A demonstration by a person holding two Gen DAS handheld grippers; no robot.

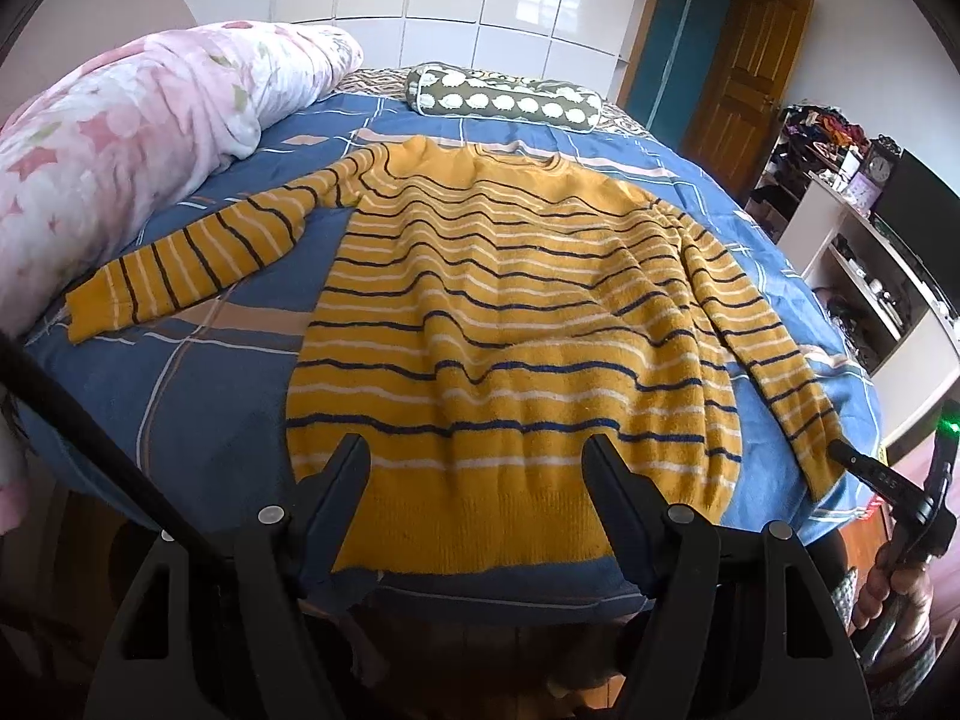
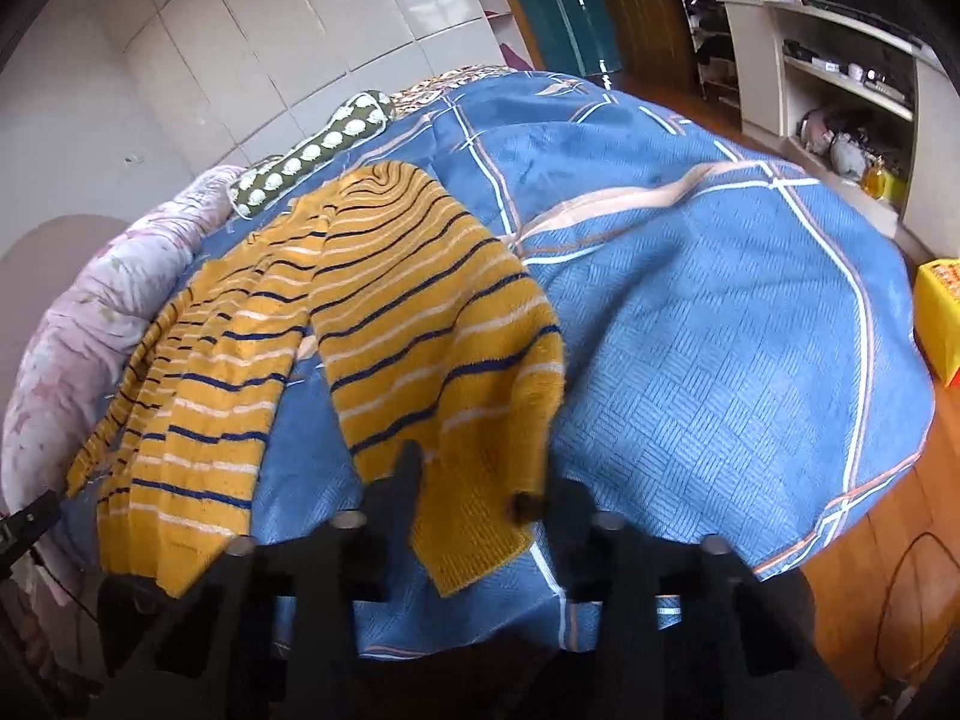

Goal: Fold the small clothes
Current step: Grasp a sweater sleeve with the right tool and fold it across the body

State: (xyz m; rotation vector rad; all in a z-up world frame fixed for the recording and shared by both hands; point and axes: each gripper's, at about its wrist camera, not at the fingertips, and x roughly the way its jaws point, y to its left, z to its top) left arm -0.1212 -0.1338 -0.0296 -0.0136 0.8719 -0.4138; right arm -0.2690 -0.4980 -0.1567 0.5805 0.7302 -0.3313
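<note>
Left gripper (image 1: 477,456): two black, wedge-shaped fingers (image 1: 345,471) are seen, on matte black angular brackets with cut-out openings.
Screws: round silver bolt heads (image 1: 270,515) are set on the finger joints.
Cable: a thin black cable (image 1: 90,426) is seen at 9 o'clock of the left view.
Right gripper (image 2: 474,480): black fingers (image 2: 403,483) are shown, blurred; grey round bolts (image 2: 350,519) are on the brackets.
Other side view: a green light (image 1: 949,427) and small white lettering are seen at 3 o'clock.
Hand (image 1: 894,588): bare skin is seen at 4 o'clock, beside a knitted cuff.

Bright daylight is seen shining on the white wall tiles (image 1: 522,0). Edges are bent and dark. Things nearest the right claw (image 2: 474,480) are blurred.
</note>
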